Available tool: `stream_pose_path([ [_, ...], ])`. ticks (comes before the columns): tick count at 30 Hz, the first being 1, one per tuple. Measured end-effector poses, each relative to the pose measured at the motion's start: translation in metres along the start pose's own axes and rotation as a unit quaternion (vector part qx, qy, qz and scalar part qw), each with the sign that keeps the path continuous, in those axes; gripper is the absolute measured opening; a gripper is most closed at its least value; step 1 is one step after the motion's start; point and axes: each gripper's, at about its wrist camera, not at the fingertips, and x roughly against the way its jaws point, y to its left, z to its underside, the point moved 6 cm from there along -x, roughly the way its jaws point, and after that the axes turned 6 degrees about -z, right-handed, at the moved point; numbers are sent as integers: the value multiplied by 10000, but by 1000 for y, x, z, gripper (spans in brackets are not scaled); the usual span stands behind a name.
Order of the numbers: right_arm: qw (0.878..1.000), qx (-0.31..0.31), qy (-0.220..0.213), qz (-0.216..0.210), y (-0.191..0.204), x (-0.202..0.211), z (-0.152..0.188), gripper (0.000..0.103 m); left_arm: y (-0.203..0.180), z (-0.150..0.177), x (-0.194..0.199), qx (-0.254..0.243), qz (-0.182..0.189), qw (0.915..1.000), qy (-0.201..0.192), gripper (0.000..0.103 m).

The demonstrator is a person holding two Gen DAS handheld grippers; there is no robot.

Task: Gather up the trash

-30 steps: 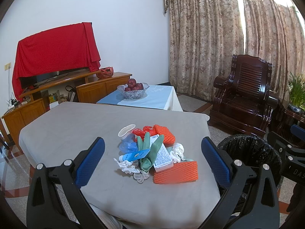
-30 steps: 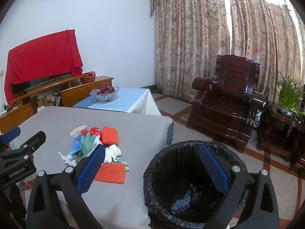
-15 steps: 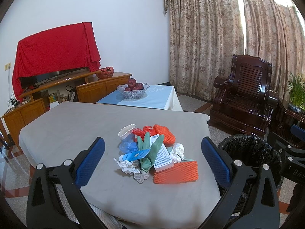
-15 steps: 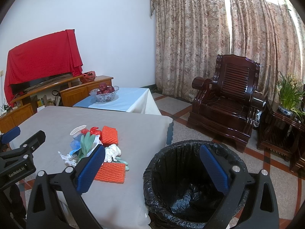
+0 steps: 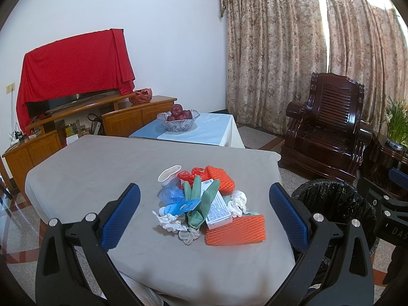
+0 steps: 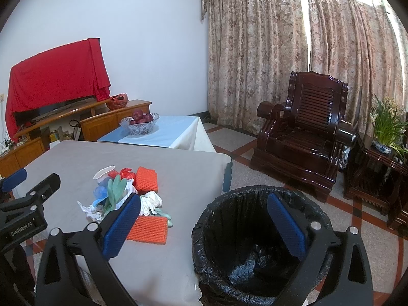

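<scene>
A pile of trash lies on the grey table (image 5: 89,168): two orange foam nets (image 5: 236,230), a white box (image 5: 216,207), green gloves (image 5: 201,204), a blue tube (image 5: 179,207), crumpled tissues (image 5: 169,223), a white cup (image 5: 168,174) and red wrap (image 5: 187,176). My left gripper (image 5: 204,215) is open and empty, held above the table's near edge in front of the pile. My right gripper (image 6: 204,220) is open and empty above the black-lined bin (image 6: 255,237) to the right of the table. The pile also shows in the right wrist view (image 6: 127,193).
A low table with a blue cloth and a glass fruit bowl (image 5: 178,122) stands behind the grey table. A dark wooden armchair (image 6: 301,132) and a plant stand (image 6: 382,158) are at the right. A wooden cabinet with a red-draped screen (image 5: 71,68) lines the left wall.
</scene>
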Motion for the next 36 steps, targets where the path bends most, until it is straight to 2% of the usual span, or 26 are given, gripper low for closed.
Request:
stream_pose_path([
  [23,10000,-12,18,0,-4,-1,0,97,0,0,0,-1,1,10000,3,98],
  [36,10000,-12,31,-19,0,-11,13,97,5,-1,1,4,-5,10000,13,98],
])
